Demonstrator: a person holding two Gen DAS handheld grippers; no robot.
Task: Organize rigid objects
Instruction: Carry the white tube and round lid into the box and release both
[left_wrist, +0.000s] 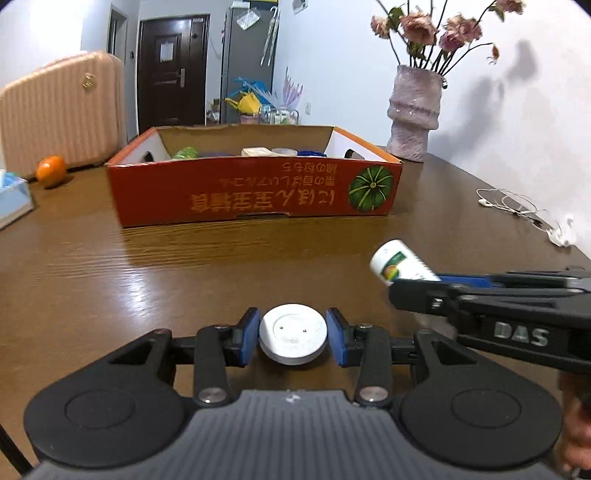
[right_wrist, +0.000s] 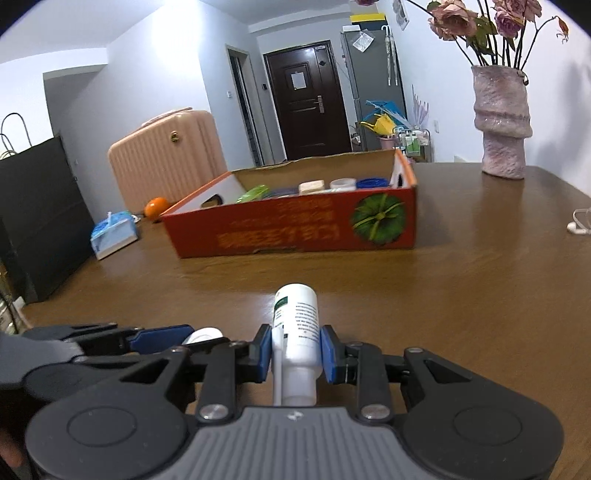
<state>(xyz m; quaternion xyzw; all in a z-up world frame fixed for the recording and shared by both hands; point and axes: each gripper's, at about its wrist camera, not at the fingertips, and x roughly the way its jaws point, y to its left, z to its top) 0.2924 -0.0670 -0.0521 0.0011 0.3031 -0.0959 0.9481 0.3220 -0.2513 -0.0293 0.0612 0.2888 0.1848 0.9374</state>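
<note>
Both tools loaded: left tool (left_wrist: 293, 338) clamped on a white round puck (left_wrist: 293, 333), right tool (right_wrist: 291, 350) clamped round a white bottle (right_wrist: 297, 332) w/ a label, pointing fwd. Both sit above the counter (left_wrist: 129, 280), short of the orange box (left_wrist: 255, 188), which already holds a few items. I'd carry both in over the near wall w/ clearance, keep the tools apart so they don't knock, pick bare spots inside, lower before letting go. Bottle may roll, so lay it alongside a wall.
</note>
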